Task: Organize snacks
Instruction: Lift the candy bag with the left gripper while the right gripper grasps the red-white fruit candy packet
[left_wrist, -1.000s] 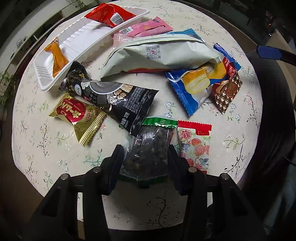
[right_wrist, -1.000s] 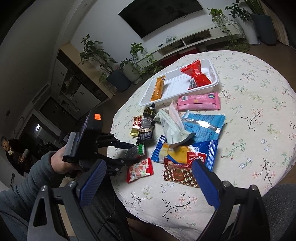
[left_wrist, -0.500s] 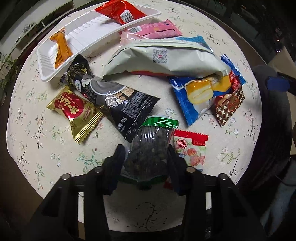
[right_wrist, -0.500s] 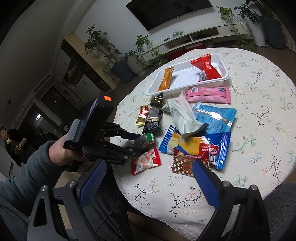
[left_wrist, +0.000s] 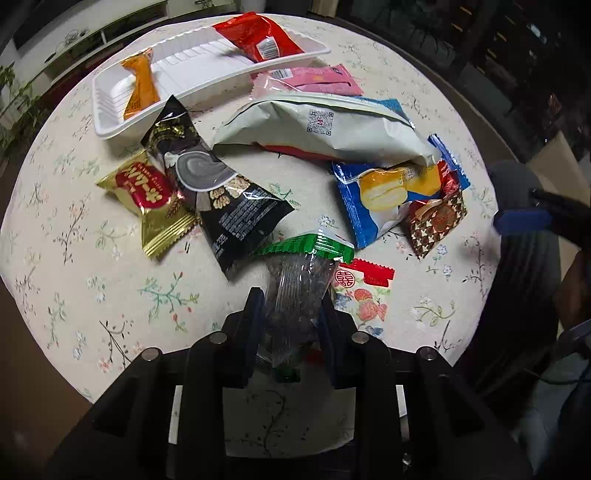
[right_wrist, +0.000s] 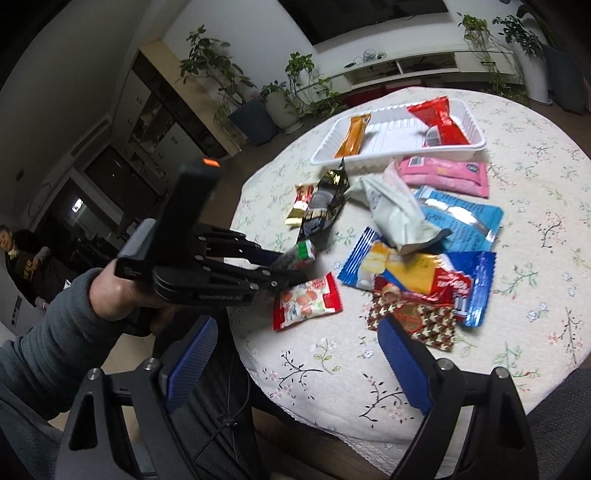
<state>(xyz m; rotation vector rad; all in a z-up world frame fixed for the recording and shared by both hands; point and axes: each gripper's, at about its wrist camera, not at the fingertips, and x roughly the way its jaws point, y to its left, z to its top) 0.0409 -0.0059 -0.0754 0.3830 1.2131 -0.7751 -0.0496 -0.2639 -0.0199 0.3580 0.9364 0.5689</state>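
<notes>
Both tongs near the table (left_wrist: 55, 280) edge: left tongs (left_wrist: 290, 314) closing on the clear packet (left_wrist: 295, 291), right tongs (right_wrist: 291, 354) wide

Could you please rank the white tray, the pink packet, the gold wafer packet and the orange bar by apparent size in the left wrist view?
1. white tray, clearly largest
2. pink packet and gold wafer packet: look alike; the fisheye view makes ranking them unsure
3. orange bar, smallest
</notes>
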